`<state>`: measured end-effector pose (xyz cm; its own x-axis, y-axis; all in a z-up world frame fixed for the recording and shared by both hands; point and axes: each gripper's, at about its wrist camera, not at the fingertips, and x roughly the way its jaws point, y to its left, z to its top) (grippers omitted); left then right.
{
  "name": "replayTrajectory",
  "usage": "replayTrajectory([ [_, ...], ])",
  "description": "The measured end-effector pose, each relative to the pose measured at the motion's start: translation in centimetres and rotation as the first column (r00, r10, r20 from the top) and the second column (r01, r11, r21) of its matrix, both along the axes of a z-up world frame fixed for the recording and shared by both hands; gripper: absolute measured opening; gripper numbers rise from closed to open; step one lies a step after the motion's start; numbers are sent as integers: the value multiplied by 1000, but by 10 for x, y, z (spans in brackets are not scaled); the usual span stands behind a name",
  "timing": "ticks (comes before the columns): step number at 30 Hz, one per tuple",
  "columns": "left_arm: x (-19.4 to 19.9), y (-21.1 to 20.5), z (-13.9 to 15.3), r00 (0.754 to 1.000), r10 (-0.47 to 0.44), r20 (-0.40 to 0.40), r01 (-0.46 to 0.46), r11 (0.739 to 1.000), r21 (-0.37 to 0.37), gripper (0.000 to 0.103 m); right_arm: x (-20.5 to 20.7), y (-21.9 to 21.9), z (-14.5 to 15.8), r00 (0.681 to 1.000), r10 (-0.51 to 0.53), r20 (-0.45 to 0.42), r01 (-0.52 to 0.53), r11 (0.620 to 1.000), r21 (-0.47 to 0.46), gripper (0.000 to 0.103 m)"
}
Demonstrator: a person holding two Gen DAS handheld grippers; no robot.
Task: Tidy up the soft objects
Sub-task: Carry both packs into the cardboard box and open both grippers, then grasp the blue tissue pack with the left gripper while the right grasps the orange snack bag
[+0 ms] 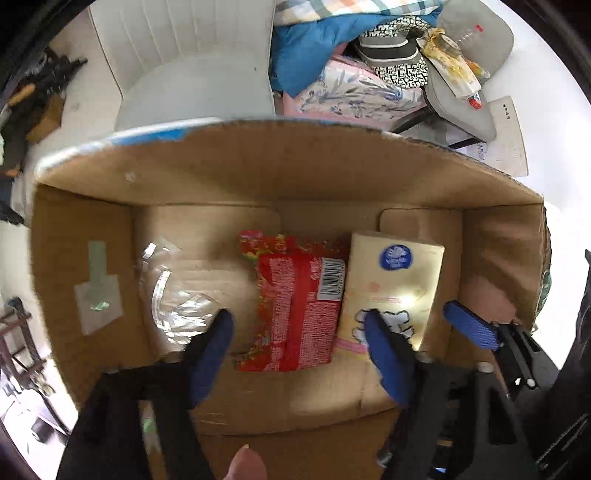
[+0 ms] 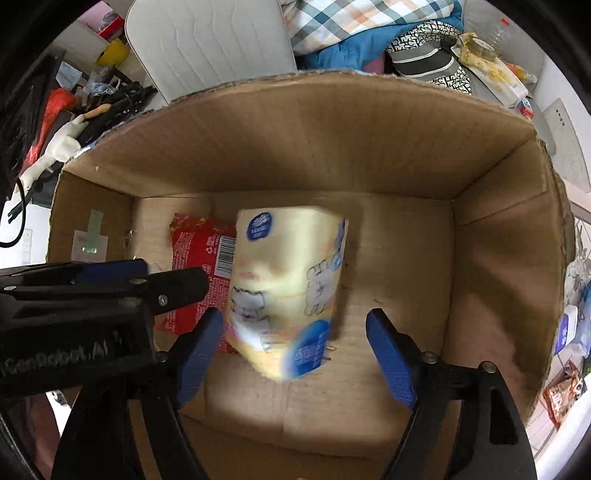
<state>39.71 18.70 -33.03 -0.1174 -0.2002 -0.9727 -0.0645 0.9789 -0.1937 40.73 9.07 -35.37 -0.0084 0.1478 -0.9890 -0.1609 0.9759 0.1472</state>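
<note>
An open cardboard box (image 1: 295,166) (image 2: 332,129) fills both views. On its floor lie a red snack packet (image 1: 299,306) (image 2: 195,254) and a cream tissue pack (image 1: 395,280) with a blue logo. In the right wrist view the tissue pack (image 2: 288,291) is blurred and tilted between the spread fingers, touching neither. My left gripper (image 1: 299,328) is open above the red packet. My right gripper (image 2: 295,332) is open over the box; its blue finger (image 1: 472,325) shows at the right of the left wrist view. Crumpled clear plastic (image 1: 177,306) lies on the box floor at left.
Behind the box is a pile of soft things: blue cloth (image 1: 310,48), checked fabric (image 2: 351,18), a patterned grey item (image 1: 395,59), a grey cap (image 1: 476,33) and a floral pink cloth (image 1: 354,96). A white chair (image 2: 210,44) stands behind left. Clutter (image 2: 74,107) lies far left.
</note>
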Motion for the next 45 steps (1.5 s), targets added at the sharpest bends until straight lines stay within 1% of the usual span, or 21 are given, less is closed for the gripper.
replayTrajectory([
  [1, -2, 2, 3, 1000, -4, 13, 4, 1000, 13, 84, -1, 0, 2, 1000, -3, -1, 3, 1000, -4, 82],
  [3, -8, 8, 10, 999, -2, 35, 1, 1000, 30, 88, -5, -1, 5, 1000, -9, -9, 9, 1000, -17, 82],
  [5, -16, 14, 16, 999, 9, 47, -10, 1000, 28, 96, -9, -4, 9, 1000, -22, -12, 21, 1000, -17, 82],
  [6, -19, 16, 18, 999, 15, 50, -16, 1000, 23, 97, -12, -5, 10, 1000, -21, -14, 20, 999, -27, 84],
  [7, -25, 18, 21, 998, 23, 55, -24, 1000, 16, 98, -15, -4, 12, 1000, -19, -15, 19, 999, -36, 88],
  [9, -34, 23, 25, 998, 29, 64, -30, 999, 11, 98, -21, -6, 18, 1000, -21, -8, 20, 999, -49, 95],
  [12, -45, 23, 30, 996, 41, 78, -42, 999, 13, 98, -31, -7, 28, 1000, -20, -1, 20, 998, -62, 96],
  [17, -62, 25, 43, 992, 61, 114, -66, 997, 42, 98, -47, -9, 46, 999, -23, 30, 25, 996, -86, 96],
  [20, -71, 27, 53, 987, 76, 140, -83, 996, 43, 98, -60, -15, 59, 999, -33, 35, 36, 996, -81, 96],
  [23, -83, 24, 70, 980, 77, 186, -92, 993, 72, 98, -72, -18, 72, 998, -28, 53, 33, 995, -90, 96],
  [27, -104, 22, 95, 969, 72, 237, -98, 990, 101, 98, -91, -23, 94, 997, -29, 72, 35, 997, -73, 96],
  [32, -127, 15, 123, 957, 56, 284, -97, 986, 133, 98, -118, -34, 129, 993, -29, 111, 33, 999, -39, 96],
  [34, -135, 12, 133, 954, 58, 293, -100, 986, 132, 98, -127, -39, 140, 993, -28, 118, 31, 999, -22, 96],
  [37, -143, 1, 150, 949, 52, 310, -98, 986, 135, 98, -138, -50, 156, 992, -32, 123, 30, 999, 22, 96],
  [40, -143, -22, 170, 939, 11, 343, -72, 983, 166, 98, -144, -73, 168, 991, -66, 118, 58, 996, 73, 96],
  [42, -140, -49, 182, 928, -48, 369, -23, 982, 188, 98, -145, -96, 174, 989, -104, 109, 92, 990, 107, 96],
  [45, -129, -98, 193, 908, -159, 388, 65, 967, 245, 98, -145, -147, 182, 978, -183, 98, 168, 976, 138, 96],
])
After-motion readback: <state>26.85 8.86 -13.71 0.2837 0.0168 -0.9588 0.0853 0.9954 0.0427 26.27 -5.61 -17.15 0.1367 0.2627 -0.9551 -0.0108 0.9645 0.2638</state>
